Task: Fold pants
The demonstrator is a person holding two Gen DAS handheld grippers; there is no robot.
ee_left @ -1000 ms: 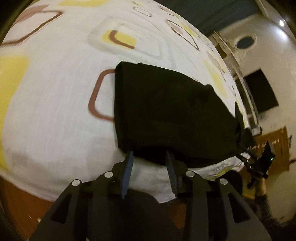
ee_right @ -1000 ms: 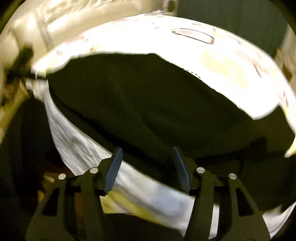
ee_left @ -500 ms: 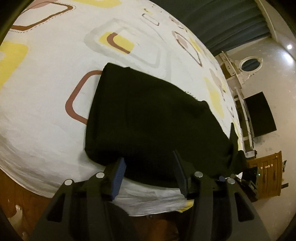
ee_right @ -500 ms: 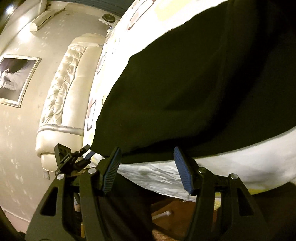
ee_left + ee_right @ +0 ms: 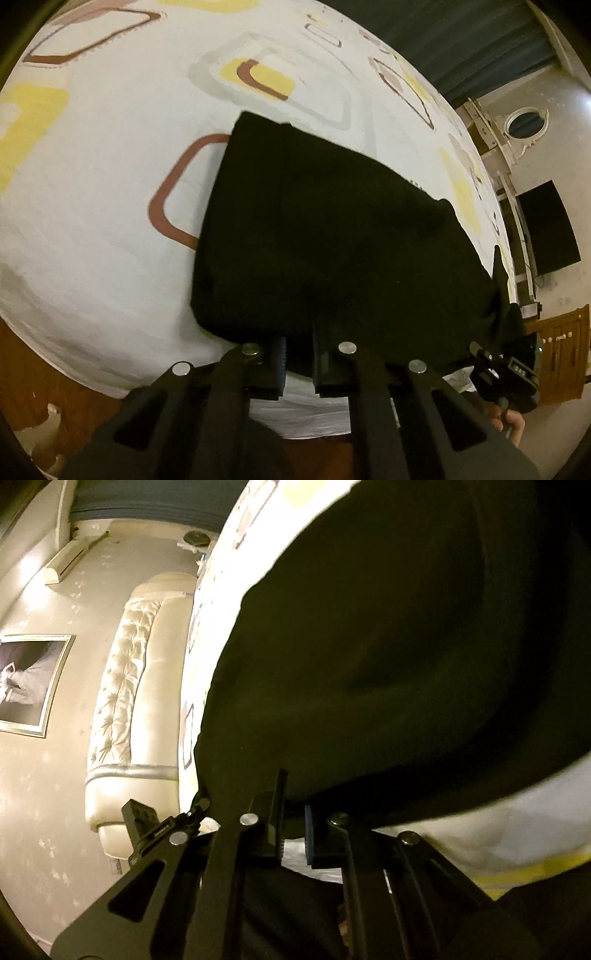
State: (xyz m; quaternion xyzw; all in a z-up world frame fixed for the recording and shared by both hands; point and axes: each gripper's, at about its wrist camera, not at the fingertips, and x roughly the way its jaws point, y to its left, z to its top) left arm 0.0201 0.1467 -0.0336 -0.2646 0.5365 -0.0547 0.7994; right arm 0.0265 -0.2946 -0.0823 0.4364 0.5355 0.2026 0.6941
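Observation:
Black folded pants (image 5: 332, 229) lie on a white bed sheet (image 5: 110, 184) printed with yellow and brown squares. My left gripper (image 5: 299, 332) is at their near edge, jaws closing to a narrow gap with the black hem pinched between the pads. At the far right corner of the pants, the right gripper (image 5: 506, 373) shows with a hand (image 5: 511, 428) behind it. In the right wrist view the pants (image 5: 388, 646) fill the upper right. My right gripper (image 5: 294, 794) is closing on their lower edge, fabric between the pads. The left gripper (image 5: 155, 827) shows small at the left.
The sheet (image 5: 498, 823) hangs over the bed's near edge above a wooden floor (image 5: 22, 362). A tufted cream headboard (image 5: 122, 686) and a framed picture (image 5: 29, 683) are on one side; a dark screen (image 5: 546, 229) and a wooden cabinet (image 5: 557, 354) on the other.
Both grippers went from open to shut on the pants' near edge. The right gripper rolled sharply and sank to the bed's edge; the left one barely moved.

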